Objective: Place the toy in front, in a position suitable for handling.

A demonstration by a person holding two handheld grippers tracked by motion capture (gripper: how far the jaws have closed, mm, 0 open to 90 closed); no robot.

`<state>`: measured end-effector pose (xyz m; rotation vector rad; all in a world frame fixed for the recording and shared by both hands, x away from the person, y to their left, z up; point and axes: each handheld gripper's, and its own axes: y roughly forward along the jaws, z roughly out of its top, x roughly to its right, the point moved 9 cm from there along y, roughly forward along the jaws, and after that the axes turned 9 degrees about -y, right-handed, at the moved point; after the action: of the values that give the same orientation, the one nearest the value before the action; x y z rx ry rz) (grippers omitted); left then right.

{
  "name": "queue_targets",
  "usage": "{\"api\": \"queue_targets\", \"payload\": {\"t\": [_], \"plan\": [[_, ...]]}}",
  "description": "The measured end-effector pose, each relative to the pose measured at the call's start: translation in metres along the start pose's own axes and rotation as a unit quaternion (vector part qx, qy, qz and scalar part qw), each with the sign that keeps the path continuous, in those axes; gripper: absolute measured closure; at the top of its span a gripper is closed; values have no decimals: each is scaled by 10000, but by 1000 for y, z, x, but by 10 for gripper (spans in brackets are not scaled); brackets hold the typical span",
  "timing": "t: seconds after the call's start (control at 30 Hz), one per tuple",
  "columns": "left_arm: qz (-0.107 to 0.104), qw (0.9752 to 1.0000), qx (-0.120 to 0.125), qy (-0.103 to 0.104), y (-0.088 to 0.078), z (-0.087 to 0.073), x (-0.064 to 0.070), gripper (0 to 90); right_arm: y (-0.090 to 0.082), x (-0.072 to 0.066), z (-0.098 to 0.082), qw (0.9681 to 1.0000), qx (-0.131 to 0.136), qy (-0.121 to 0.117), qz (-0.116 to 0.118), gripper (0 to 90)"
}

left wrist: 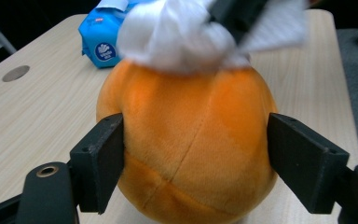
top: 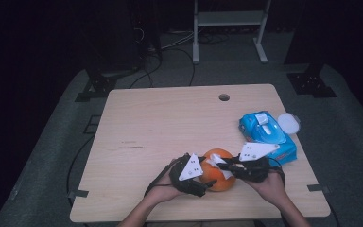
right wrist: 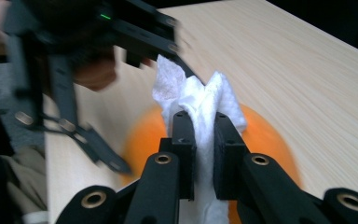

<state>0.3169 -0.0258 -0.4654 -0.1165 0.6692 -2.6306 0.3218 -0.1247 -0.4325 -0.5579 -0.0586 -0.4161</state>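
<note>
While fingers work the plush orange (top: 216, 176), wipes pack (top: 267, 135) (blue) sits near.

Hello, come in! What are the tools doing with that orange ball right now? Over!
Left tool grips the ball. Right tool pinches a white wipe on top of it. Wipes pack sits beside, nothing blocking.

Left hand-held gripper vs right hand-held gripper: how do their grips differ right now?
The left hand-held gripper has its jaws wide, one on each side of the orange plush ball; the right hand-held gripper is pinched nearly closed on a thin white wipe. The left one grips the ball's sides; the right one presses its wipe onto the ball's top. Both have black jaws and meet at the same ball near the table's front edge.
</note>
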Motion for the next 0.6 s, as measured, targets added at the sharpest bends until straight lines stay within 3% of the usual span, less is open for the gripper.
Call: {"api": "queue_targets", "payload": {"t": [0.07,0.13,0.2,0.23,0.3,0.4,0.53,0.6], "plan": [[-28,9994,119,-335,0,4,-5,178,-5,6,-5,9998,69,183,-31,807],[-48,9966,152,-813,3,5,-10,109,-7,6,-7,9997,83,245,-14,807],[-137,9946,111,-1027,6,3,-9,107,-5,0,-4,9993,143,309,144,806],[-108,9954,72,-945,7,2,-7,121,-2,-4,-2,9994,139,241,186,806],[-83,9984,23,-567,6,0,-3,180,4,-15,3,9992,122,159,349,806],[-16,9999,-90,-105,2,-2,-1,235,10,-24,10,9992,56,-69,381,807],[-56,9999,-147,25,1,-8,-4,250,2,-7,6,9999,74,34,113,807],[-82,9998,-173,-45,0,-10,-6,249,-4,7,-5,9998,-29,171,-122,807]]}}
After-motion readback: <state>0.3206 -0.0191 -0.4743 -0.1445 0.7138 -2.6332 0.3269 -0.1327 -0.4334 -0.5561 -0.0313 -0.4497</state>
